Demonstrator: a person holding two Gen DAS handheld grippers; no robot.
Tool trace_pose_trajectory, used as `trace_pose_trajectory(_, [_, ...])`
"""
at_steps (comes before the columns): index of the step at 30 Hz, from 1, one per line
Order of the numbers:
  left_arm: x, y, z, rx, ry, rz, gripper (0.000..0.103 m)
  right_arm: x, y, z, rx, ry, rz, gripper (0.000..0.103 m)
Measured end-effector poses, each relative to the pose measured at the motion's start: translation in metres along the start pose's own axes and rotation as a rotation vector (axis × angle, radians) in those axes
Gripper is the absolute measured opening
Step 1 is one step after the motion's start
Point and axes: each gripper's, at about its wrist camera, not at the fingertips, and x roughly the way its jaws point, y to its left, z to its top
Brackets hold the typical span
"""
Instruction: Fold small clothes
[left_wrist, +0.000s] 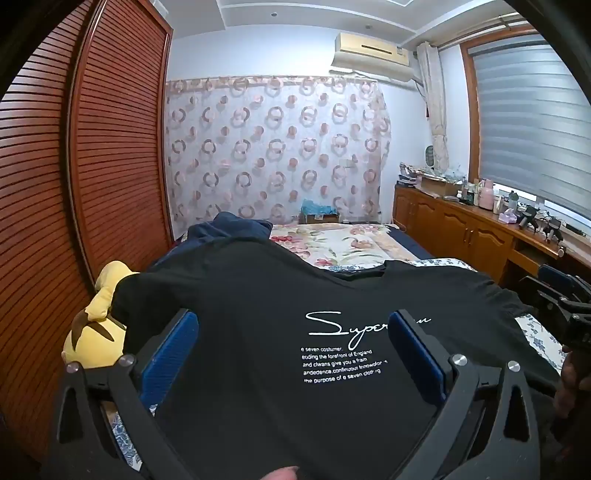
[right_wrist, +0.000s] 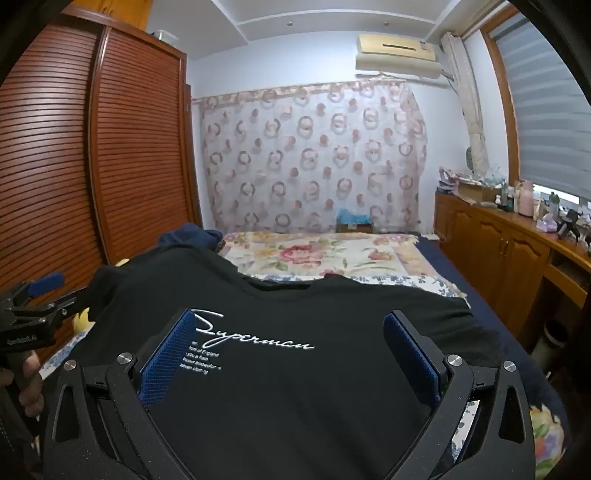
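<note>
One black T-shirt (left_wrist: 266, 332) lies spread, print side up, on the bed (left_wrist: 343, 243), filling the lower half of both wrist views; its neckline sits at the far end, toward the upper centre of each frame, and its hem runs out of sight beneath the cameras; the long axis, hem to collar, therefore runs away from both claws, roughly up the frame.

Left gripper (left_wrist: 293, 328): jaws spread as wide as they go, nothing pinched; the cloth lies below and between its two blue pads, with the white lettering (left_wrist: 343, 354) showing in the gap; whether the pads touch the cloth cannot be told. Right gripper (right_wrist: 290, 328): likewise fully spread and empty, the same shirt below and between its pads.

Relation governing the next move, as a judgement: both claws stand over the near half of the shirt, pointed slightly down toward the collar; the left sleeve spreads toward the left edge of the left view, over a yellow plush toy (left_wrist: 96, 314); the right sleeve reaches the right side of the right view; each claw is the nearer to its own side, so a side fold would fall to each in turn.

Count: one black shirt; one dark blue garment (left_wrist: 229, 229) heaped beyond it, upper left of the bed; two grippers, each visible at the edge of the other's view; one plush toy; one floral bedcover (right_wrist: 314, 254). A fingertip shows at the bottom edge of the left view.
</note>
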Motion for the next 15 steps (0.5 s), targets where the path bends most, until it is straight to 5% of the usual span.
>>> trace_pose_trajectory(15, [-0.0005, 0.0012, 0.0, 0.015, -0.004, 0.008, 0.103, -0.0003, -0.0002, -0.0002, 0.001, 0.001, -0.001, 0.103])
